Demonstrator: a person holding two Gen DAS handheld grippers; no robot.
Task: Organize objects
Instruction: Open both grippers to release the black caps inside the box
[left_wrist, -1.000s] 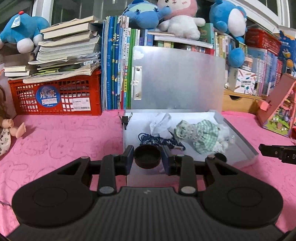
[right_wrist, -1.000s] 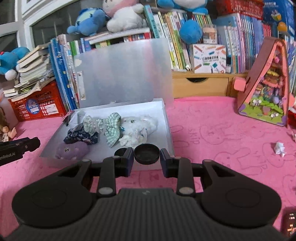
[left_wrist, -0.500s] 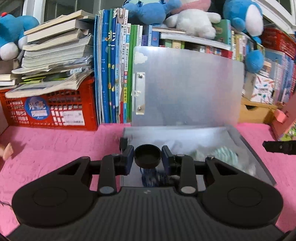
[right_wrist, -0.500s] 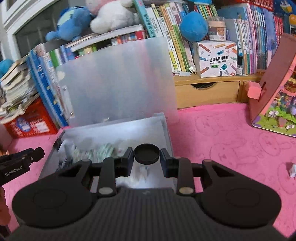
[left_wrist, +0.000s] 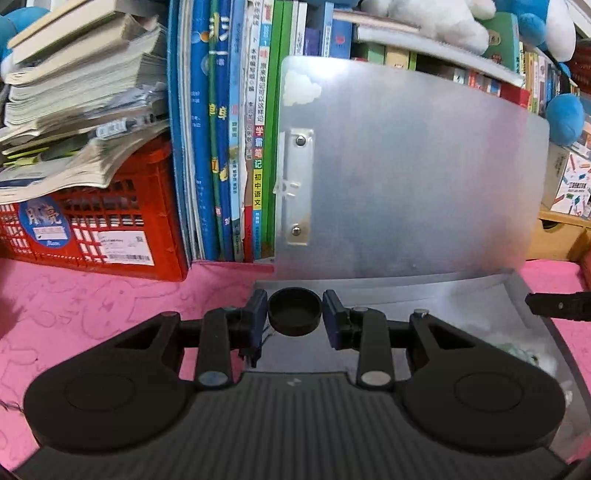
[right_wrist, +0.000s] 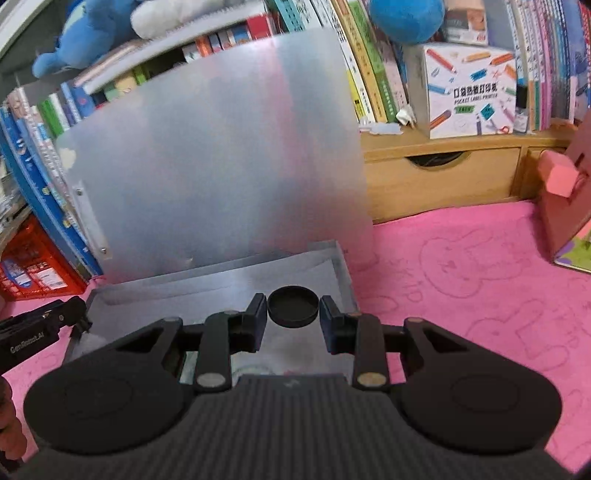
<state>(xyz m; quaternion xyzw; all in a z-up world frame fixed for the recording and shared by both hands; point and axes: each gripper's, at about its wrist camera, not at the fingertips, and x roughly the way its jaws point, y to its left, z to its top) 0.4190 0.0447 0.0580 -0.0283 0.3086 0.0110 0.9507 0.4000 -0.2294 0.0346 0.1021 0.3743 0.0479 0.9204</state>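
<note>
A frosted plastic box (left_wrist: 388, 291) lies open on the pink cloth, its lid (left_wrist: 406, 166) upright against the books. My left gripper (left_wrist: 294, 314) hovers over the box's back left part, fingers drawn in around the tool's own black round knob and holding nothing from the scene. Green checked and white fluffy cloth (left_wrist: 517, 354) shows at the box's right side. My right gripper (right_wrist: 293, 308) stands the same way over the box's (right_wrist: 221, 288) back right part, close to the lid (right_wrist: 214, 155). Most of the contents are hidden under both tools.
A red crate (left_wrist: 92, 229) with stacked books and a row of upright books (left_wrist: 221, 147) stand behind on the left. A wooden drawer unit (right_wrist: 443, 173) and a pink toy house (right_wrist: 569, 206) are on the right. Plush toys sit on top.
Both grippers have moved forward over the box toward the upright lid, which now looms larger. The clothes in the box have slipped mostly out of sight beneath the tools.
</note>
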